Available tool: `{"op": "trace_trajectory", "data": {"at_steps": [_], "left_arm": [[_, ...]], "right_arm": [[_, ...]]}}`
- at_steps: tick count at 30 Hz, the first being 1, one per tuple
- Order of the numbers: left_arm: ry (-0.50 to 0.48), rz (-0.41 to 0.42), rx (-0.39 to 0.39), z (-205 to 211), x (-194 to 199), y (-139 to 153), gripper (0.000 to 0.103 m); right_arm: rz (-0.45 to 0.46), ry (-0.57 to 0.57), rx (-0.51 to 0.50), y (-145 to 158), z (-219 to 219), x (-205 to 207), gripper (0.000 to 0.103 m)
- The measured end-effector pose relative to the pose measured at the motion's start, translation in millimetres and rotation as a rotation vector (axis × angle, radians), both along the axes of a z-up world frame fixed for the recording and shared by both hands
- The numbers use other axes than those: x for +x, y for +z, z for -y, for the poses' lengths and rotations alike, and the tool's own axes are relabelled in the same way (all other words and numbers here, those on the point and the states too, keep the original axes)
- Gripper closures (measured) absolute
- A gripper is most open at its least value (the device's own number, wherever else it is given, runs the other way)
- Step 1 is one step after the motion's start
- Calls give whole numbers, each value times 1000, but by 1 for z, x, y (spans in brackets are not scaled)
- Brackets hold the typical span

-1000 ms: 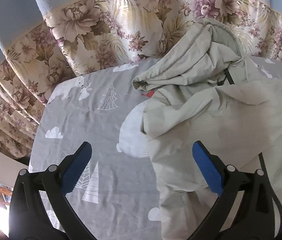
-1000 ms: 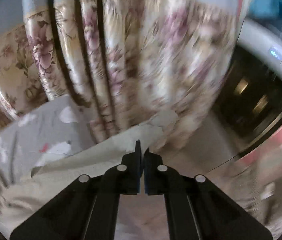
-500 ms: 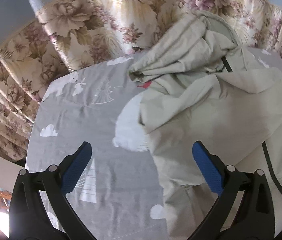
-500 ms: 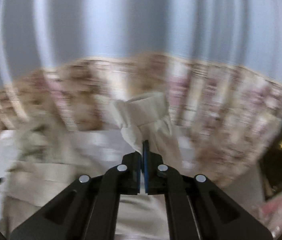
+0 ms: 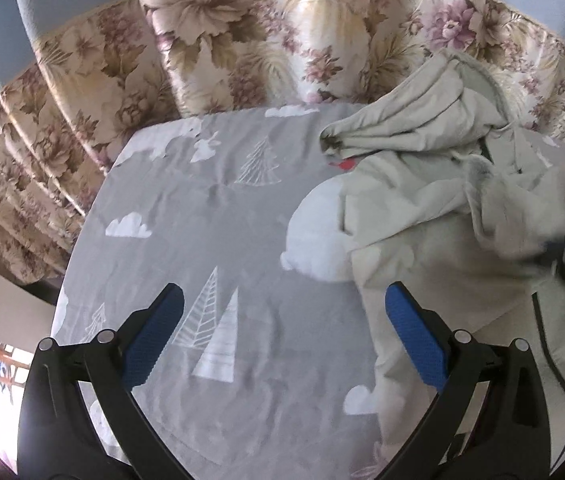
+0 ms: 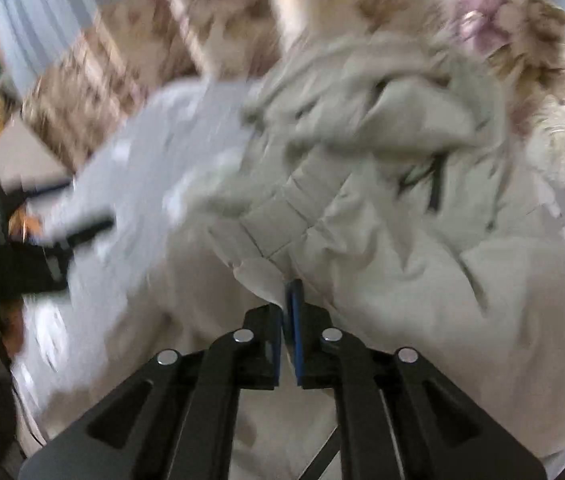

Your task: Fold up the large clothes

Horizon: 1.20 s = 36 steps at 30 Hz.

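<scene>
Now laying cuff of beige jacket [image 6: 362,208] across body for sleeve fold, right gripper [image 6: 288,296] loosening on it; left gripper [image 5: 278,332] gaping empty.

Both wrist views angled steeply down, close above bed; share beige jacket [image 5: 434,216]

Grey sheet [image 5: 218,208] w/ white tree & cloud print, crumpled beige jacket [image 5: 434,216] on its right side
</scene>
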State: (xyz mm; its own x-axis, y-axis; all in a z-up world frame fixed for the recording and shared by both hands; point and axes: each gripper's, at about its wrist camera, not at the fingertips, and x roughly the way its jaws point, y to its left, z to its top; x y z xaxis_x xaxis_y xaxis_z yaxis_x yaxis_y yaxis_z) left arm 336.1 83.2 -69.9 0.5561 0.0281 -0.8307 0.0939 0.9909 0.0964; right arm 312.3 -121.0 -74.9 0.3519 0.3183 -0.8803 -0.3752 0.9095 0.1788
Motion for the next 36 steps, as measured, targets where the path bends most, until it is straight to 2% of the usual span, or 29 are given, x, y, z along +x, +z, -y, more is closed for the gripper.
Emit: {"op": "trace_trajectory", "data": {"at_steps": [2, 4, 5, 7, 11, 14, 16, 17, 20, 22, 24, 26, 28, 30, 33, 35, 36], "left_arm": [[-8, -8, 0, 2, -1, -1, 3], [-20, -9, 0, 11, 0, 0, 3], [-34, -6, -9, 18, 1, 1, 3], [-67, -5, -32, 34, 3, 2, 3], [-166, -40, -55, 82, 9, -6, 3], [-210, -66, -20, 115, 14, -21, 3], [-236, -105, -27, 133, 20, -33, 4], [-241, -116, -37, 138, 22, -38, 8], [-289, -150, -106, 154, 28, -50, 66], [-281, -131, -118, 156, 30, -46, 70], [-287, -82, -169, 148, 26, -28, 95], [-262, -15, -189, 131, 18, -4, 95], [-232, 82, -149, 109, 7, 24, 95], [-198, 128, -88, 87, 1, 38, 95], [-167, 61, -48, 61, 1, 22, 91], [-152, -6, -37, 54, 7, -3, 86], [-142, -33, -34, 52, 9, -16, 83]], "right_arm": [[-40, 1, 59, 9, 14, -12, 82], [-10, -14, 131, 32, 37, -27, 26], [35, -27, 136, 44, 50, -33, 22], [127, -96, 93, 64, 82, -45, 22], [178, -288, 69, 76, 155, -42, 22], [217, -447, -10, 70, 209, -43, 22], [201, -514, -9, 58, 238, -39, 22], [185, -542, -5, 51, 248, -39, 22], [145, -592, 10, 29, 263, -33, 22], [155, -588, 46, 26, 263, -36, 23], [199, -564, 49, 32, 246, -37, 23], [244, -528, 40, 41, 233, -40, 24], [273, -483, 8, 50, 216, -39, 24], [281, -434, -24, 54, 193, -34, 24], [258, -355, -101, 44, 159, -26, 27], [215, -302, -195, 25, 136, -19, 38], [195, -291, -232, 17, 132, -17, 47]]}}
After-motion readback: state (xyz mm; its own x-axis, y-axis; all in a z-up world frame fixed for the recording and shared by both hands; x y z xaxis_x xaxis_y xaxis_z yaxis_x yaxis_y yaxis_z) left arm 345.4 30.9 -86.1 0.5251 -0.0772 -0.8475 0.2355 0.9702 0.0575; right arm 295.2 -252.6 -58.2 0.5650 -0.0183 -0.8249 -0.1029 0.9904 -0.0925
